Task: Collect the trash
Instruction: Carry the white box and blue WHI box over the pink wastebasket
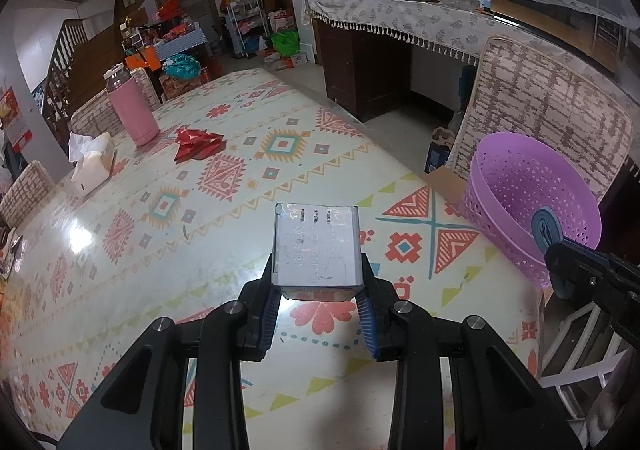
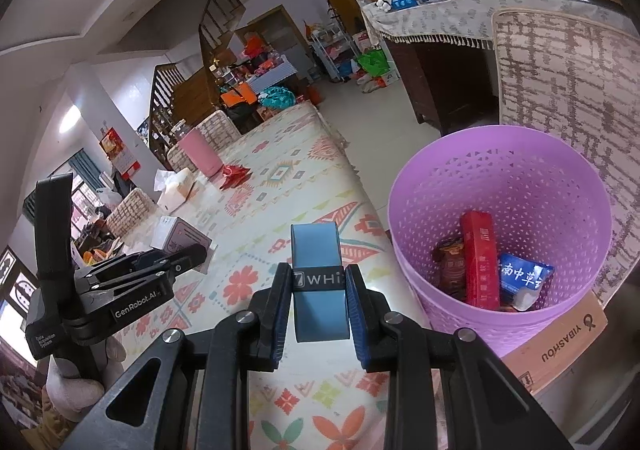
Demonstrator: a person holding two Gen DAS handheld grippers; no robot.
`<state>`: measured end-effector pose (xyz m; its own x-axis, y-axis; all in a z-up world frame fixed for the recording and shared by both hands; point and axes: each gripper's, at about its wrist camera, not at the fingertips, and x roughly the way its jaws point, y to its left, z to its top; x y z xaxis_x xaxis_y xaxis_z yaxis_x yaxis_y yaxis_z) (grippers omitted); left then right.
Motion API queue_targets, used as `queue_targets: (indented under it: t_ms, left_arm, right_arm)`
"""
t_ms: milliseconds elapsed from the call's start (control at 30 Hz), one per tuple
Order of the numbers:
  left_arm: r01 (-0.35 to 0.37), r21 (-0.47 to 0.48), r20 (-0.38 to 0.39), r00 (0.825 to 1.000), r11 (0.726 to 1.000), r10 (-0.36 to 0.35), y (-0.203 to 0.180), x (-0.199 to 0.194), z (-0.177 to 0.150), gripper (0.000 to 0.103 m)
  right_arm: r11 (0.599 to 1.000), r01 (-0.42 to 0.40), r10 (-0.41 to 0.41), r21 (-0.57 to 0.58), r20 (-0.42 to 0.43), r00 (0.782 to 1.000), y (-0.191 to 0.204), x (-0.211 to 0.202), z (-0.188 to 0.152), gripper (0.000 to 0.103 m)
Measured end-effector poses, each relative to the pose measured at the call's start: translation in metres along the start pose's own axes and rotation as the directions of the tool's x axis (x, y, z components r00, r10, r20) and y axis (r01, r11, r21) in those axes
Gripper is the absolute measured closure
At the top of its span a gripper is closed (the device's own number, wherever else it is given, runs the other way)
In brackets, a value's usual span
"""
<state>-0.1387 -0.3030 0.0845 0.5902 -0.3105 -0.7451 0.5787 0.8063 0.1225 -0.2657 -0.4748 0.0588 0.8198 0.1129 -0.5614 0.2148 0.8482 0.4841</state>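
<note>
My left gripper (image 1: 318, 282) is shut on a small white box (image 1: 316, 246) and holds it above the patterned table (image 1: 240, 250). My right gripper (image 2: 318, 290) is shut on a blue roll with a black band (image 2: 318, 282), held left of the purple basket (image 2: 500, 154). The basket holds a red box (image 2: 480, 262), a blue-white packet (image 2: 524, 278) and a brown wrapper (image 2: 450, 266). A crumpled red wrapper (image 1: 198, 144) lies on the table far ahead. The basket (image 1: 532, 194) also shows at the right of the left wrist view, with the right gripper (image 1: 560, 250) over its rim.
A pink flask (image 1: 130, 110) and a tissue box (image 1: 92, 164) stand at the table's far left. The basket sits on a cardboard box (image 2: 560, 350) by a cushioned chair (image 1: 540, 106). A cloth-covered counter (image 1: 400, 18) with bottles stands behind.
</note>
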Motion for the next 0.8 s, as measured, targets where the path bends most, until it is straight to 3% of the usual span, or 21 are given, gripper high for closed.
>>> queue_targets:
  t_ms: [800]
  left_arm:
    - [0.025, 0.051, -0.002, 1.0, 0.998, -0.025, -0.027, 0.009, 0.012, 0.07]
  right_arm:
    - [0.998, 0.011, -0.013, 0.061, 0.025, 1.0, -0.032, -0.011, 0.007, 0.074]
